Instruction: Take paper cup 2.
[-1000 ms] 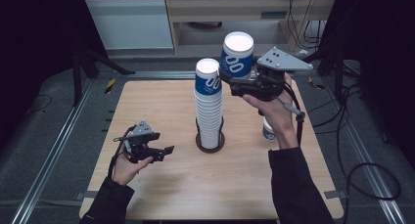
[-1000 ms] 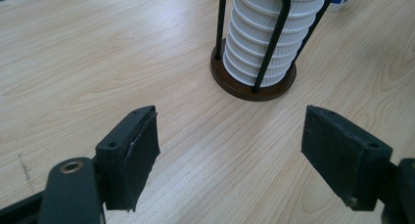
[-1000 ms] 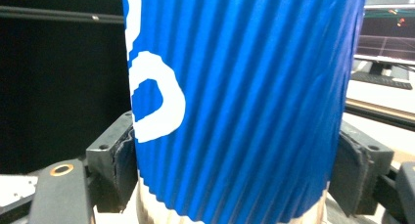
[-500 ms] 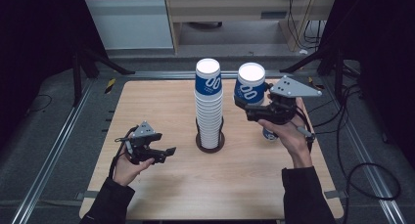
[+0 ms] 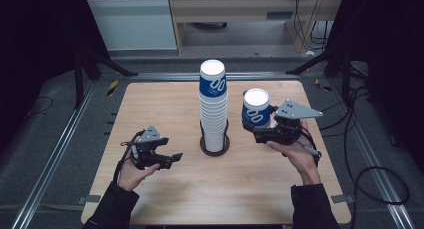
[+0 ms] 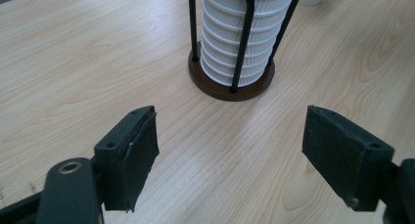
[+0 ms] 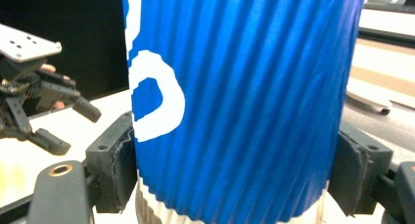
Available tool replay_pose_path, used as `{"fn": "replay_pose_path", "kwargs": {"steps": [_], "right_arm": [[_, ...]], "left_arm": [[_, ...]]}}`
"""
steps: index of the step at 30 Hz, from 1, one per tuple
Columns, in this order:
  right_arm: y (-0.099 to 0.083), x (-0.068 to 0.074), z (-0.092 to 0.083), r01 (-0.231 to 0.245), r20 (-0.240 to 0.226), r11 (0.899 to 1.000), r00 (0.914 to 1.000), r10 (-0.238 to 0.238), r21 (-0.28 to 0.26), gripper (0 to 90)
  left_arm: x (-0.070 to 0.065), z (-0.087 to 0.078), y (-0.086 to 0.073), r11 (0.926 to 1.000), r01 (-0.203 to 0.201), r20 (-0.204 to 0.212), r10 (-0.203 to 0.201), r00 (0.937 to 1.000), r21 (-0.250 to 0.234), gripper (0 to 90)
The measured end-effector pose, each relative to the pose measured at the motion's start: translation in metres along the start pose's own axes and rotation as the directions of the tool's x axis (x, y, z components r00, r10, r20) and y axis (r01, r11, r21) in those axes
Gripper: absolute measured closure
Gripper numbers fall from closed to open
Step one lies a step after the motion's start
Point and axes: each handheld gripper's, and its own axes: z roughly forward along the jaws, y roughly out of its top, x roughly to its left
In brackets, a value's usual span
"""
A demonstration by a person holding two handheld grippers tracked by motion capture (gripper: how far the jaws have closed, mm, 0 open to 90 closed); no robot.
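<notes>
The right hand-held gripper (image 5: 261, 131) is clamped on a blue paper cup (image 5: 256, 109), held upside down just right of the tall stack of cups (image 5: 213, 106) in its wire holder (image 5: 215, 145) and above the tabletop (image 5: 150, 104). One cup looks to be off the stack but not yet set down. The left hand-held gripper (image 5: 167, 160) hangs low with its jaws apart and empty.

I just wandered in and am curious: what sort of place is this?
Probably a lab bench for recording handling demonstrations: a bare wooden table edged by metal rails, dark surroundings, loose cables on the floor, and a person working hand-held grippers around a stack of paper cups.
</notes>
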Motion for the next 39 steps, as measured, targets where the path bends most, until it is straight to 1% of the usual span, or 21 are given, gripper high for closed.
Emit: {"fn": "replay_pose_path", "kwargs": {"steps": [5,9,13,14,15,16,18,19,20,21,22,24,28,31,35,39], "right_arm": [[-0.014,0.001,0.002,0.003,-0.026,0.999,0.9997,-0.002,0.034,19.9],[-0.022,0.004,0.006,0.02,-0.055,0.997,0.9983,-0.016,0.069,19.9],[-0.024,0.01,0.008,0.051,-0.094,0.994,0.9947,-0.041,0.101,20.0],[-0.024,0.01,0.008,0.051,-0.094,0.994,0.9947,-0.041,0.101,20.0],[-0.027,0.012,0.009,0.056,-0.109,0.994,0.993,-0.046,0.091,20.1],[-0.029,0.014,0.01,0.062,-0.126,0.993,0.9908,-0.049,0.1,20.1],[-0.032,0.017,0.011,0.082,-0.142,0.99,0.9877,-0.065,0.114,20.1],[-0.032,0.017,0.011,0.082,-0.142,0.99,0.9877,-0.065,0.114,20.1],[-0.034,0.019,0.012,0.086,-0.163,0.989,0.9845,-0.066,0.118,20.1],[-0.034,0.019,0.012,0.086,-0.163,0.989,0.9845,-0.066,0.118,20.1],[-0.036,0.021,0.014,0.094,-0.186,0.988,0.9801,-0.069,0.125,20.1],[-0.038,0.024,0.017,0.111,-0.205,0.983,0.9754,-0.08,0.144,20.0],[-0.044,0.03,0.024,0.13,-0.25,0.977,0.9644,-0.086,0.168,20.0],[-0.049,0.033,0.03,0.153,-0.272,0.969,0.9575,-0.096,0.194,20.0],[-0.055,0.036,0.036,0.166,-0.298,0.962,0.9497,-0.097,0.216,20.0],[-0.058,0.039,0.04,0.176,-0.321,0.958,0.942,-0.097,0.225,19.9]], "left_arm": [[-0.002,0.0,0.001,1.0,-0.009,0.011,0.009,0.9999,0.0,20.6],[-0.004,0.0,0.001,0.9998,-0.019,0.02,0.019,0.9996,0.0,20.6],[-0.006,0.0,0.002,0.9997,-0.026,0.025,0.026,0.9993,-0.001,20.6],[-0.006,0.0,0.002,0.9996,-0.027,0.032,0.028,0.9991,-0.002,20.6],[-0.007,0.0,0.002,0.9996,-0.028,0.033,0.028,0.999,-0.002,20.6],[-0.007,0.0,0.002,0.9995,-0.031,0.038,0.031,0.9988,-0.003,20.6],[-0.008,-0.001,0.002,0.9994,-0.034,0.044,0.034,0.9985,-0.005,20.6],[-0.008,-0.001,0.002,0.9994,-0.034,0.044,0.034,0.9985,-0.005,20.6],[-0.009,-0.001,0.003,0.9993,-0.037,0.05,0.038,0.998,-0.006,20.6],[-0.009,-0.001,0.003,0.9993,-0.037,0.05,0.038,0.998,-0.006,20.6],[-0.01,-0.001,0.003,0.999,-0.043,0.057,0.044,0.9974,-0.005,20.6],[-0.011,0.0,0.003,0.9989,-0.048,0.063,0.048,0.9969,-0.005,20.6],[-0.013,0.001,0.003,0.9986,-0.054,0.074,0.054,0.9958,-0.002,20.5],[-0.015,0.002,0.003,0.998,-0.063,0.079,0.063,0.9949,0.001,20.5],[-0.016,0.001,0.003,0.9975,-0.071,0.089,0.071,0.9935,-0.002,20.5],[-0.017,0.001,0.003,0.997,-0.077,0.1,0.077,0.9921,-0.003,20.4]]}}
